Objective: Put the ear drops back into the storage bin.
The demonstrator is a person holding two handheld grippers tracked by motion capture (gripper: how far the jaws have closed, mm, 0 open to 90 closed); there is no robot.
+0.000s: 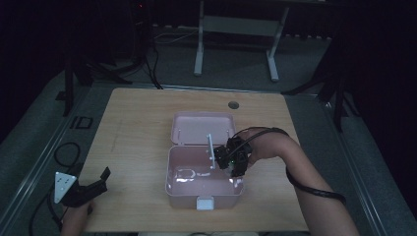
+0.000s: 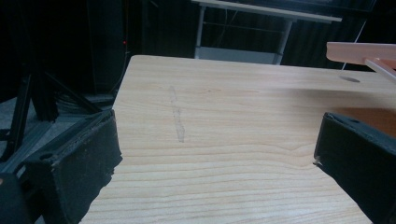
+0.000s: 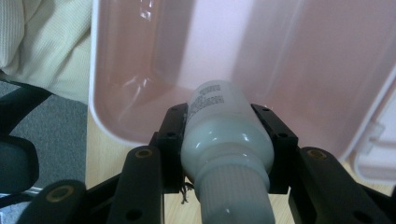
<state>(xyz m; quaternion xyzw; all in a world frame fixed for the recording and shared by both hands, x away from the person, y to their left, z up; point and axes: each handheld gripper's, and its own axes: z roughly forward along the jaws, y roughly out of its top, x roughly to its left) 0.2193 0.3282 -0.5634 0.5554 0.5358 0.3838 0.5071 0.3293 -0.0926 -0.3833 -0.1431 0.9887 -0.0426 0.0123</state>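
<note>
Gripping a small white bottle point(image 3: 227, 140) between jaws closed on its body, the right gripper point(image 1: 233, 158) hangs over the right side of the open pink box point(image 1: 169, 184) in the middle of the bench point(image 1: 137, 128), while the left gripper point(image 1: 88, 189) rests well to the left of the box with jaws wide apart and empty. The smooth bottle looks liable to slip or knock the box wall if lowered carelessly. The right gripper view reveals the bottle's printed label and ribbed cap; the high view gives the box's raised lid point(image 1: 202, 128).
</note>
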